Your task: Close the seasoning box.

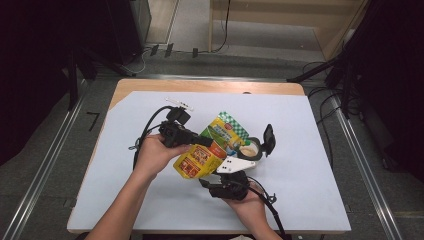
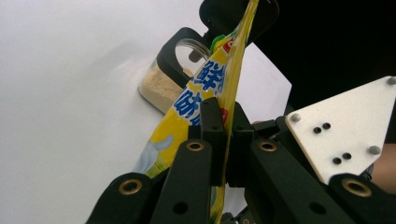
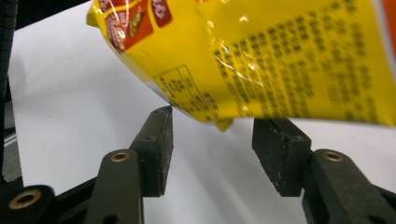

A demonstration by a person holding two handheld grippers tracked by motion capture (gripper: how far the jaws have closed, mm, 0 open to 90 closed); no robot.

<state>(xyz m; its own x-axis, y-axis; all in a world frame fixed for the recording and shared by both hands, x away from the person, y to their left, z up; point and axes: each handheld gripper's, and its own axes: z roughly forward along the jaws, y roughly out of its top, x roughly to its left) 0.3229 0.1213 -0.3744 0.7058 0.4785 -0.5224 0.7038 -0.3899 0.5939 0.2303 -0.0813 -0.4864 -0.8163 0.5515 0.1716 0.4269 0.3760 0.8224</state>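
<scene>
Yellow pouch [image 2: 224,79] in left gripper [image 2: 223,140]

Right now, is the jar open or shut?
Open: the jar has its black lid flipped up, with beige powder visible inside.

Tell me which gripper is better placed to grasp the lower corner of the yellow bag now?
The right gripper. Its jaws stand open just under the low corner of the yellow bag. The left gripper is shut on the bag's edge, holding it near the open jar.
</scene>
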